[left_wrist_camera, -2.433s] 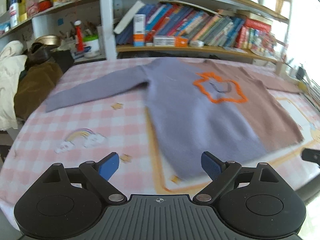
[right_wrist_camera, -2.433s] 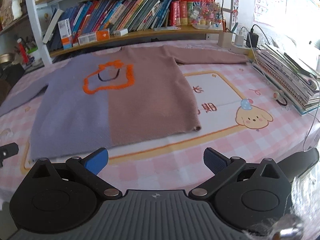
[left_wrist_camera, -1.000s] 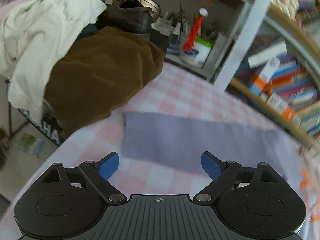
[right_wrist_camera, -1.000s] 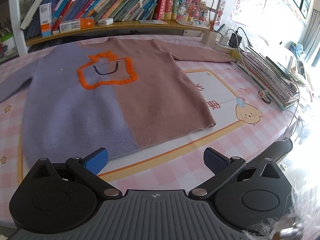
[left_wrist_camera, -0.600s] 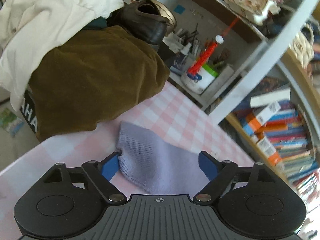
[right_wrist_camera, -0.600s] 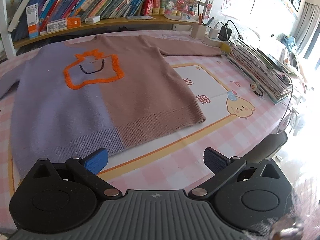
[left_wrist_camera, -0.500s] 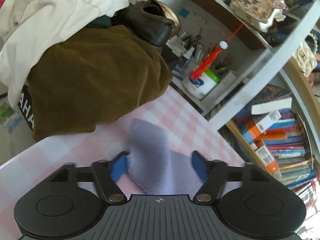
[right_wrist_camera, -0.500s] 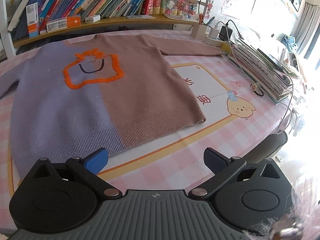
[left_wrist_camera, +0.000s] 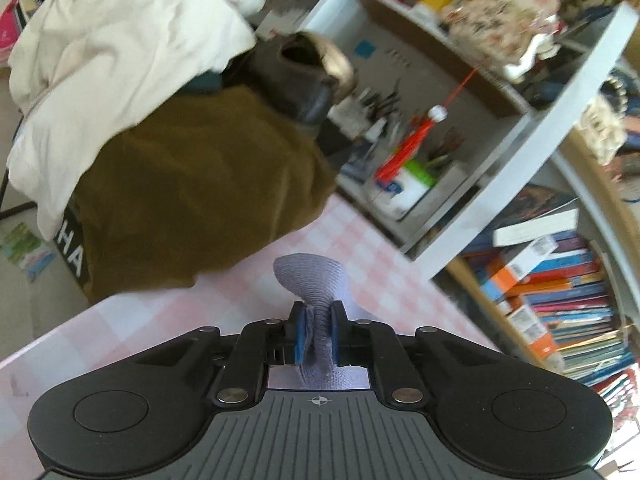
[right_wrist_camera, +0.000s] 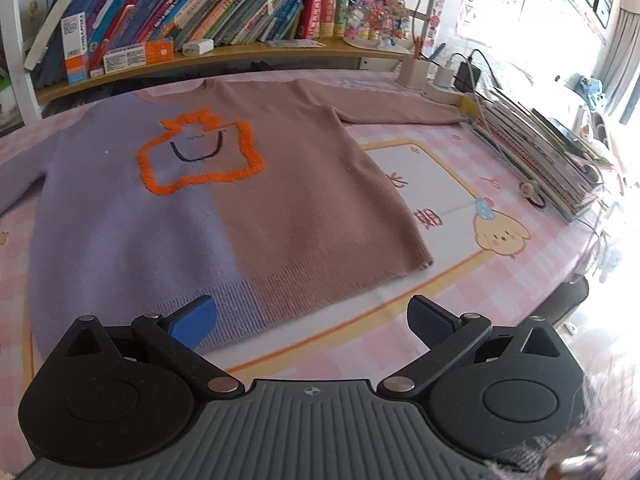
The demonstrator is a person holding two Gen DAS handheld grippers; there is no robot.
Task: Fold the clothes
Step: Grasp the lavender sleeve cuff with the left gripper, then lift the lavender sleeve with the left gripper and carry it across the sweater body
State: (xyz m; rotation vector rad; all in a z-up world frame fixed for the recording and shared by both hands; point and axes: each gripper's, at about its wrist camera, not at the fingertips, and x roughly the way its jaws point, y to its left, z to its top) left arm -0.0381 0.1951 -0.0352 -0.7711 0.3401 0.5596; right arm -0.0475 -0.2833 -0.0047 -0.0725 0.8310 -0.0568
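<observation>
Our sweater (right_wrist_camera: 224,200) lies flat, front up, on the pink checked tablecloth (right_wrist_camera: 500,280). We have just been closing the left gripper (left_wrist_camera: 316,338) on its lilac cuff (left_wrist_camera: 312,280), likely to carry the sleeve inward. Our right gripper (right_wrist_camera: 312,320) hangs spread over the hem, holding nothing.

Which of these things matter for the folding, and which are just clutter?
In the job:
- lilac-and-brown knitted sweater
- its lilac sleeve cuff, pinched in the left claw
- open right claw

Lying about:
- cream and brown clothes heap
- shelved books
- magazine stack
</observation>
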